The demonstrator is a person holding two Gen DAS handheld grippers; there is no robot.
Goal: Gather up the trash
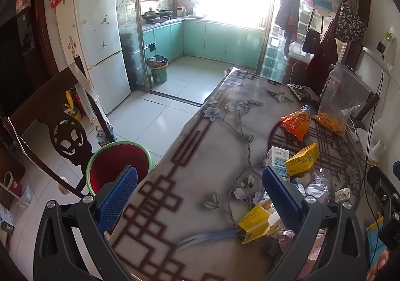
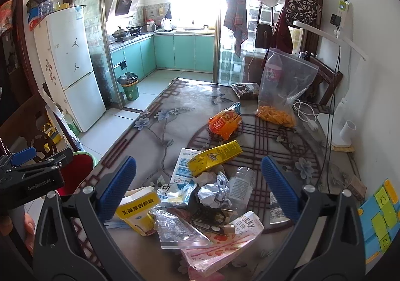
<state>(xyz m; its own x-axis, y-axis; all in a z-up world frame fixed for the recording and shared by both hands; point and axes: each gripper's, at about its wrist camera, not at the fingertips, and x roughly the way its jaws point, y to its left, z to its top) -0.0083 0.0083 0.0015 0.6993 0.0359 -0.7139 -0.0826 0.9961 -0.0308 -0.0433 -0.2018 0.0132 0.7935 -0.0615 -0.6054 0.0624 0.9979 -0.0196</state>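
Both your grippers are spread wide, holding nothing. Your right gripper (image 2: pixel 198 181) hangs over the trash pile (image 2: pixel 200 206), which sits between its fingers: crumpled paper (image 2: pixel 215 193), yellow carton (image 2: pixel 138 213), clear wrappers, pink Pocky pack (image 2: pixel 225 243). Your left gripper (image 1: pixel 200 196) hangs over bare tablecloth, with the pile by its right finger and the red bin with the green rim (image 1: pixel 117 166) just off the table edge by its left finger. Floral table (image 2: pixel 155 131), kitchen beyond.

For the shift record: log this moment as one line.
left gripper: open, empty | right gripper: open, empty | crumpled white paper ball: on table | red-lined green bin: beside table
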